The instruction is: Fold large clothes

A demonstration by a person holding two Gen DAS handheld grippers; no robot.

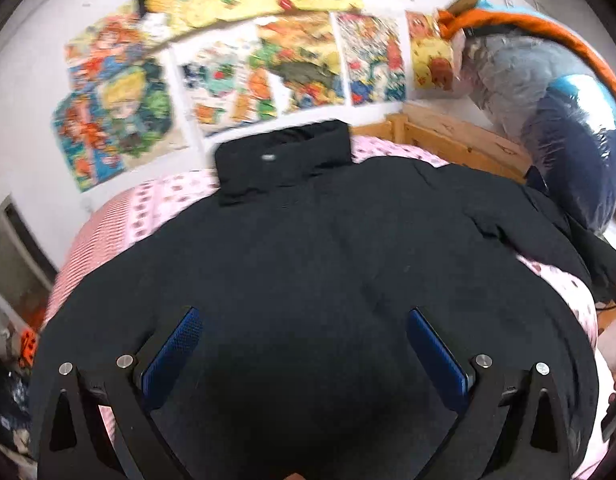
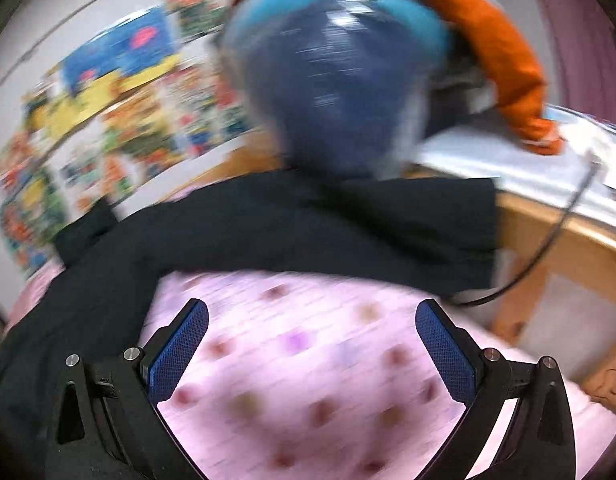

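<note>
A large black padded jacket (image 1: pixel 308 264) lies spread flat on a pink patterned bed (image 1: pixel 163 196), collar (image 1: pixel 283 156) toward the wall. My left gripper (image 1: pixel 303 320) is open and empty, hovering over the jacket's lower body. In the right wrist view one black sleeve (image 2: pixel 348 224) stretches across the bed toward the right. My right gripper (image 2: pixel 312 312) is open and empty above bare pink sheet (image 2: pixel 308 360), just short of the sleeve. This view is motion-blurred.
Colourful posters (image 1: pixel 235 64) cover the wall behind the bed. A plastic-wrapped bundle of blue, teal and orange bedding (image 1: pixel 564 128) sits at the right on the wooden bed frame (image 1: pixel 460 136). A black cable (image 2: pixel 548 240) hangs by the frame.
</note>
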